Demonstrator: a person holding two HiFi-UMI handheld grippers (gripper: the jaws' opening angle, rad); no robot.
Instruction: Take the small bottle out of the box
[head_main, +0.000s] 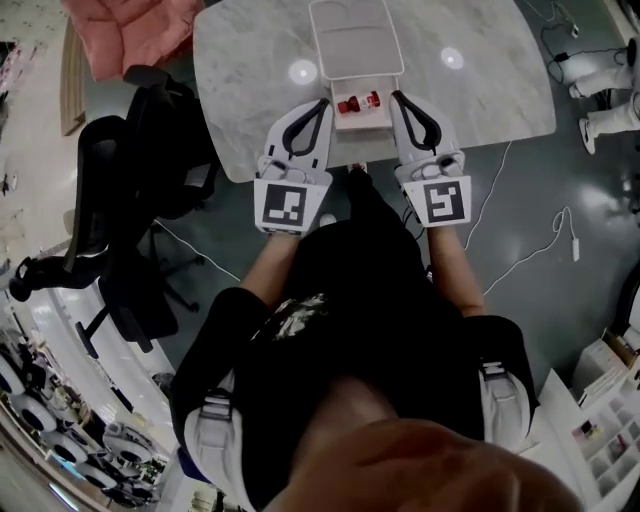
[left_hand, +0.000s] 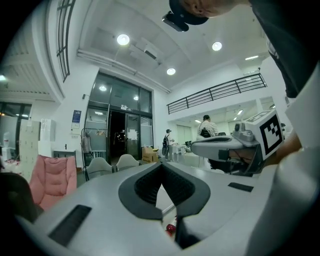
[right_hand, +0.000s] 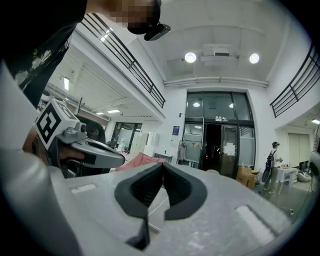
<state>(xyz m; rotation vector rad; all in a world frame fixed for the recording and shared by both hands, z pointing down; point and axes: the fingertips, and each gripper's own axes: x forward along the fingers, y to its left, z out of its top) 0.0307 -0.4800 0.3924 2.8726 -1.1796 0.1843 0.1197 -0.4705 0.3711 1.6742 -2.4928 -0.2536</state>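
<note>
The small bottle (head_main: 347, 104) lies with another red piece in the open white box (head_main: 360, 124) on the table (head_main: 250, 80). It sits just ahead of both grippers and between their tips, a little nearer the left one. It is too small in the head view to tell cap from body. It looks light and rigid, probably glass or hard plastic, with a smooth rounded surface that could slip or roll under a careless squeeze. It also seems snug in its recess, close to its neighbour, so there is little room for a pad on either side. The soundest hold would likely be across the body or the cap from above, with the tips only and a gentle close. The left gripper (head_main: 322, 103) has its jaws closed tip to tip with nothing between them. In the left gripper view the dark pads (left_hand: 147, 187) meet at the top, and a red rounded bit shows low through the gap beneath them, beyond the jaws and not held. The right gripper (head_main: 398, 97) is closed and empty too, its tips pressed together just beside the box's right edge. Neither gripper clearly touches the box. Either one would have to spread its jaws before it could take the bottle.
</note>
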